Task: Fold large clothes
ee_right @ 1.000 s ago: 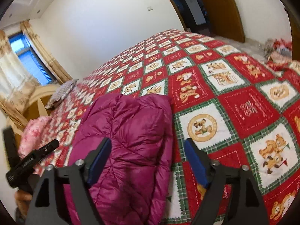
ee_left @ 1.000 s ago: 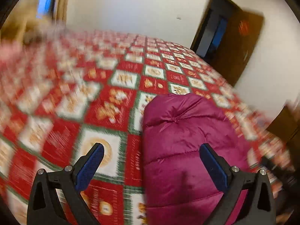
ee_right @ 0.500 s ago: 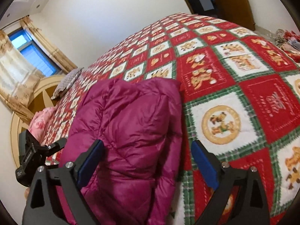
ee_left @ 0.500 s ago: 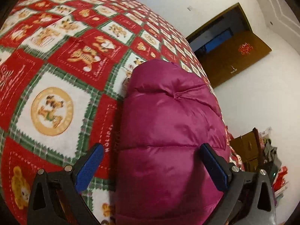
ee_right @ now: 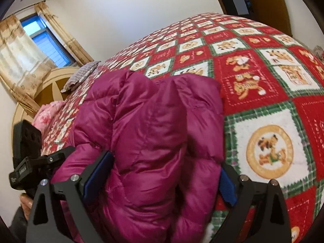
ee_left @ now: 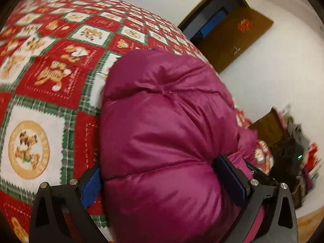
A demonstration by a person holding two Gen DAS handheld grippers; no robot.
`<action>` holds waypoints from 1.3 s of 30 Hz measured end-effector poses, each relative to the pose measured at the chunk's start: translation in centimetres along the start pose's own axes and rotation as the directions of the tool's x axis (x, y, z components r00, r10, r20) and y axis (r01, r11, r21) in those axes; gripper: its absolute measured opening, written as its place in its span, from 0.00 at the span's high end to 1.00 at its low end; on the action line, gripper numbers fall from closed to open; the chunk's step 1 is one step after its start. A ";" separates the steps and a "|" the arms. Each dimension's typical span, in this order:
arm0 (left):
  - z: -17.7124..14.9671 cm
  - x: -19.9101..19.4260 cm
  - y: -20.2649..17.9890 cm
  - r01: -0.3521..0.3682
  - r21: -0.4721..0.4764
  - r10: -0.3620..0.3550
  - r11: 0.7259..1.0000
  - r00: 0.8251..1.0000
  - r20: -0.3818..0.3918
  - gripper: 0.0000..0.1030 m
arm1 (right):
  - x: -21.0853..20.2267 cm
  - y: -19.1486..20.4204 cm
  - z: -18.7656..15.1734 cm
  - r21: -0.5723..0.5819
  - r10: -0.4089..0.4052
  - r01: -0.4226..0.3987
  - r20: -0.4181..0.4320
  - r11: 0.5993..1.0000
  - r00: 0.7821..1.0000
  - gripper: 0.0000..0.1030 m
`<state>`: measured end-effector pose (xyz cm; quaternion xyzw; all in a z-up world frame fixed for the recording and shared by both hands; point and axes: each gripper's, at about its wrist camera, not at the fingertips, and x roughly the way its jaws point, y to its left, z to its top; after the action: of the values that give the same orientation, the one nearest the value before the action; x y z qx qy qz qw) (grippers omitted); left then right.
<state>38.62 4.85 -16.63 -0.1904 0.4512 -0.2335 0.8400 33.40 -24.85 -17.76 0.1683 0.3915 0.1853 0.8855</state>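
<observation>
A puffy magenta down jacket (ee_left: 166, 125) lies folded in a thick bundle on the red, white and green bear-pattern quilt (ee_left: 40, 93). My left gripper (ee_left: 164, 184) is open wide, its blue-padded fingers on either side of the jacket's near end, pressing against it. My right gripper (ee_right: 160, 178) is also open wide and straddles the jacket (ee_right: 149, 125) from the other side. The left gripper's body shows at the left edge of the right wrist view (ee_right: 26, 158).
The quilt (ee_right: 263, 93) covers a large bed. A wooden headboard (ee_right: 48, 85), a striped pillow (ee_right: 81, 77) and pink bedding (ee_right: 48, 111) lie at the far end. A brown door (ee_left: 226, 38) and clutter on the floor (ee_left: 293, 156) are beyond the bed.
Both grippers have moved forward and down onto the jacket, so that its bulk now sits between each pair of open fingers. The jacket has bunched up slightly.
</observation>
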 end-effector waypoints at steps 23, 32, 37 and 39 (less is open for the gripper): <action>-2.7 -5.1 -4.2 -0.202 0.152 0.191 0.968 0.978 0.079 0.47 | -3.6 6.0 -3.1 -0.079 -0.070 0.068 -0.020 0.995 0.997 0.68; -3.0 -7.1 -6.9 -0.192 0.183 0.171 0.964 0.977 0.126 0.48 | -6.9 6.3 -2.8 -0.064 -0.072 0.074 0.044 0.995 0.996 0.69; -3.2 -6.9 -8.4 -0.184 0.212 0.160 0.960 0.979 0.127 0.48 | -8.3 5.7 -3.1 -0.061 -0.096 0.100 0.064 0.993 0.993 0.69; -3.4 -6.6 -8.7 -0.177 0.220 0.155 0.959 0.981 0.114 0.48 | -8.7 5.4 -3.4 -0.047 -0.104 0.107 0.062 0.993 0.993 0.69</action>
<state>30.67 1.10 -9.42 -0.0649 0.3951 -0.2033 0.8935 24.34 -23.63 -12.07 0.1305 0.3686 0.1428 0.9093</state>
